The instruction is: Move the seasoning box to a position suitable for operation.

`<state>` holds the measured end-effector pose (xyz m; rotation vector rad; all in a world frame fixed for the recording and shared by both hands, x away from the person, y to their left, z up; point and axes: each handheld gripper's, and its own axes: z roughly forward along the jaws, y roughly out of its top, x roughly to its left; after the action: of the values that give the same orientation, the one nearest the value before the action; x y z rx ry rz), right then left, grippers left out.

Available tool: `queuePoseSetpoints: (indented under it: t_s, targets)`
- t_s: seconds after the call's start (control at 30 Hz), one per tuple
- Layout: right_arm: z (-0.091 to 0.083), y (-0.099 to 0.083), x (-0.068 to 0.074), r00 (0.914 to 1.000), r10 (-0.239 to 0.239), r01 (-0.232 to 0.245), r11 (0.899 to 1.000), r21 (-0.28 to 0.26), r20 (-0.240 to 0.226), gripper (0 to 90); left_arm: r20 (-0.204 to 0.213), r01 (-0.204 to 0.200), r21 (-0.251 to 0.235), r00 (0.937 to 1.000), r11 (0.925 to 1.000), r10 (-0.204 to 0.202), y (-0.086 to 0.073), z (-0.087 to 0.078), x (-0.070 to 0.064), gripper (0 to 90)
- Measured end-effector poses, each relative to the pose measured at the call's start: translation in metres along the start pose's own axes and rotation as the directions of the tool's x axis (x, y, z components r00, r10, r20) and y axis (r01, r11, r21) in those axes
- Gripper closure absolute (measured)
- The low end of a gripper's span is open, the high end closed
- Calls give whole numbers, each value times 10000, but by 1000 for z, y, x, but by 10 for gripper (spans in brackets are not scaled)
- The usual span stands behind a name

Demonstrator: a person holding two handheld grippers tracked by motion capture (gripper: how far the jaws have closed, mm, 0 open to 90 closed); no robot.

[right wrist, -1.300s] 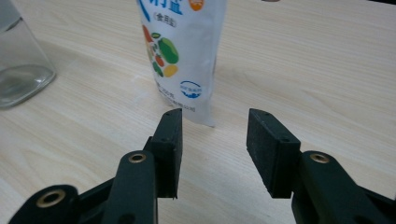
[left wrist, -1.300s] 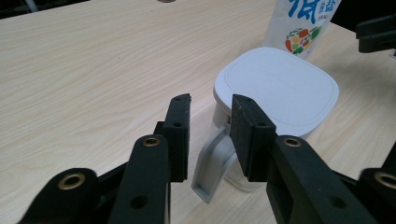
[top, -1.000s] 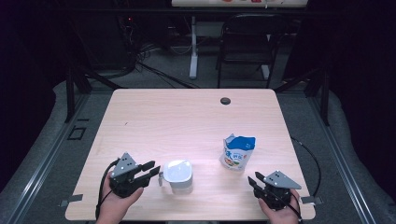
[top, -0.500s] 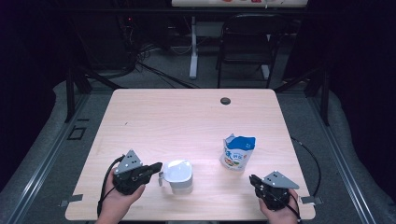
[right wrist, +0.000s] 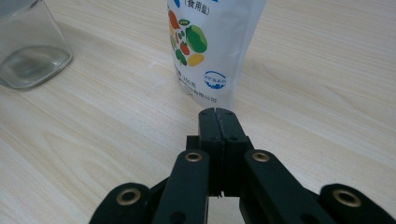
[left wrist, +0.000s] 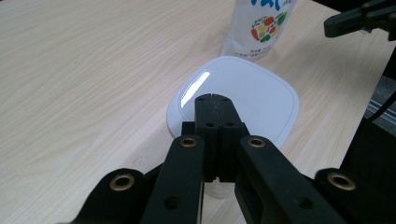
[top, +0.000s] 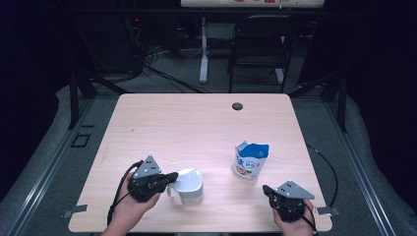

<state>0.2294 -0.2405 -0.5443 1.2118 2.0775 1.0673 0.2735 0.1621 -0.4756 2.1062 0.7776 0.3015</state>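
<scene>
Black gripper (left wrist: pixel 212 100) jaws carry brass-ringed pivots and small screws.

- The wooden table (top: pixel 196 123) in front of me has a light top with rounded corners.
- A small round dark hole (top: pixel 237 106) sits near the far edge of the table.
- A black folding chair (top: pixel 259 49) stands behind the table, well apart from it.
- Beside the chair I see a white post (top: pixel 203 54) on the grey floor (top: pixel 162 81).
- Dark cables (top: pixel 162 73) lie on the floor to the left of that post.
</scene>
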Motion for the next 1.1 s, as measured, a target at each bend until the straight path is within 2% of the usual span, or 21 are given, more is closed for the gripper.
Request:
queuePoseSetpoints:
  t_s: [0.07, 0.3, 0.5, 0.57, 0.73, 0.87, 0.97, 1.1]
  targets:
    - [0, 0, 0, 10000, 12, -12, 10000, -30, -26, 900, -184, -128, 239, 9997, 9996, 132, -1, 2, -1, 900]
    - [1, 1, 3, 9999, -83, 82, 10000, -14, -108, 900, -238, -123, 148, 9996, 9998, 127, -4, 1, 2, 900]
    - [2, 1, 7, 9996, -220, 221, 9998, 31, -203, 900, -93, -86, 234, 9999, 9997, 88, -4, 0, 4, 900]
    - [2, 2, 8, 9992, -163, 165, 9998, 59, -357, 900, -111, -83, 148, 9999, 9999, 85, -5, 0, 4, 900]
    - [0, 11, 15, 9974, -359, 359, 9994, -3, -631, 900, -156, -13, 121, 9999, 9999, 15, -7, -2, 7, 900]
    - [1, 22, 28, 9914, -752, 750, 9972, -62, -1071, 900, -96, 86, 121, 9999, 9999, -85, -9, -3, 9, 900]
    - [2, 30, 34, 9871, -1020, 1015, 9948, -108, -1238, 900, -92, 105, 33, 9999, 9999, -104, -10, -3, 9, 900]
    - [4, 43, 42, 9803, -1224, 1186, 9924, -335, -1551, 900, -96, 137, 13, 9999, 9999, -137, -10, -3, 9, 900]
